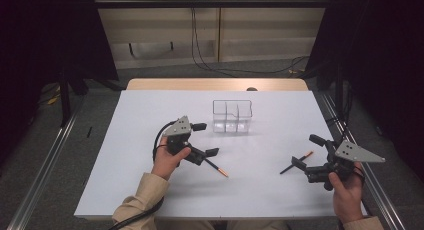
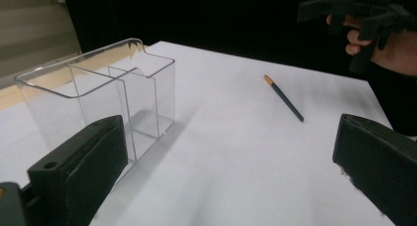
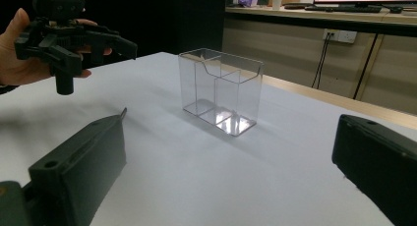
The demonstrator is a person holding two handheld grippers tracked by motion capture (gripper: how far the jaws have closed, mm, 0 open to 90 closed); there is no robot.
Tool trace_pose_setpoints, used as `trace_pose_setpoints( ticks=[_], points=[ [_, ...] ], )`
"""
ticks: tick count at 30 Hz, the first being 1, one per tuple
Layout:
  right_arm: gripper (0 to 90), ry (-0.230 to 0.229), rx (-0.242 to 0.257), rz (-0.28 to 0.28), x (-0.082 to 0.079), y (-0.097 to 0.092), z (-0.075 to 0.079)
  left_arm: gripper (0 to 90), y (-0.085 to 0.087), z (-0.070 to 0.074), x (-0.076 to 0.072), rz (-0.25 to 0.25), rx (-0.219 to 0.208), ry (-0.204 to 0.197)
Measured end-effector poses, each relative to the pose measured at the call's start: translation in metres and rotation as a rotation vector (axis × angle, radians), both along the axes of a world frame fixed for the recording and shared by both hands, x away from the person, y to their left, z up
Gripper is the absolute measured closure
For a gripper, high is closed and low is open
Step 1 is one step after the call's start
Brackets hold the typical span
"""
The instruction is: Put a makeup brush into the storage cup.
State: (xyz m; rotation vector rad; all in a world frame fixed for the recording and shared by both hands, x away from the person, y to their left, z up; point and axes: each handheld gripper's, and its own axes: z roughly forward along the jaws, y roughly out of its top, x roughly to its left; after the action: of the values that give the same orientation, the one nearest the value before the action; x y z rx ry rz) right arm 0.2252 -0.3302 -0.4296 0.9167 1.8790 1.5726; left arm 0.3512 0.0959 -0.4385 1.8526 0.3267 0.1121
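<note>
High view: left gripper (image 1: 205,139) wide, holds nothing; pencil (image 1: 216,167) on table just by it. Right gripper (image 1: 307,151) wide, 2nd pencil (image 1: 296,162) near its tip.
Left gripper view: clear box (image 2: 105,96) close, pencil (image 2: 284,98) farther off.
Right gripper view: clear box (image 3: 221,91) mid-table, jaws far apart.

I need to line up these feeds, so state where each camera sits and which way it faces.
High view: above the person's side, looking forward and down on the table; forearms, both hands show.
Left gripper view: rides the left gripper, facing the clear organizer and a pencil.
Right gripper view: rides the right gripper, facing the organizer.
All share the organizer.
</note>
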Motion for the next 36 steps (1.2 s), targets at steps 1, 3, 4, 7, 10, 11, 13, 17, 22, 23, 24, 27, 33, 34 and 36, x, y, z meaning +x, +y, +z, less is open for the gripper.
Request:
trace_pose_setpoints(
  ticks=[1,3,4,7,10,11,13,17,22,23,24,27,33,34,36],
  points=[
    [0.0,0.000,0.001,-0.001,0.000,0.000,0.000,0.0,-0.001,0.000,0.000,-0.004,0.012,0.003],
    [0.0,0.001,-0.001,-0.002,0.000,0.000,0.000,0.0,-0.003,0.001,0.001,-0.007,0.052,0.005],
    [0.0,0.001,-0.001,0.000,0.000,-0.001,0.000,0.0,-0.004,0.001,0.002,-0.010,0.062,0.009],
    [0.0,-0.003,-0.002,0.002,0.000,-0.001,0.000,0.0,-0.005,0.001,0.005,-0.009,0.094,0.009],
    [0.0,-0.001,-0.002,0.002,0.001,-0.001,0.000,0.0,-0.008,0.002,0.007,-0.020,0.112,0.014],
    [0.0,0.001,-0.003,0.004,0.001,-0.001,0.000,0.0,-0.010,0.002,0.007,-0.025,0.128,0.016],
    [0.0,0.003,-0.002,0.004,0.001,-0.001,-0.001,0.0,-0.011,0.002,0.008,-0.034,0.152,0.022],
    [0.0,0.001,-0.001,0.008,0.002,-0.001,-0.001,0.0,-0.014,0.002,0.011,-0.044,0.193,0.048],
    [0.0,0.002,-0.003,0.009,0.002,-0.001,-0.001,0.0,-0.015,0.001,0.013,-0.063,0.247,0.063],
    [0.0,0.001,-0.003,0.010,0.002,-0.001,-0.001,0.0,-0.015,0.001,0.013,-0.065,0.258,0.064],
    [0.0,0.000,-0.002,0.010,0.002,-0.001,0.000,0.0,-0.015,0.001,0.014,-0.072,0.282,0.058],
    [0.0,0.000,0.000,0.014,0.003,-0.001,-0.001,0.0,-0.015,0.001,0.014,-0.081,0.308,0.070],
    [0.0,0.001,-0.005,0.015,0.003,0.001,-0.001,0.0,-0.014,0.001,0.015,-0.092,0.364,0.085],
    [0.0,-0.001,-0.006,0.014,0.003,0.001,-0.001,0.0,-0.014,0.001,0.015,-0.093,0.375,0.085],
    [0.0,0.000,-0.005,0.014,0.003,0.000,-0.001,0.0,-0.014,0.003,0.016,-0.097,0.391,0.092]
  ],
)
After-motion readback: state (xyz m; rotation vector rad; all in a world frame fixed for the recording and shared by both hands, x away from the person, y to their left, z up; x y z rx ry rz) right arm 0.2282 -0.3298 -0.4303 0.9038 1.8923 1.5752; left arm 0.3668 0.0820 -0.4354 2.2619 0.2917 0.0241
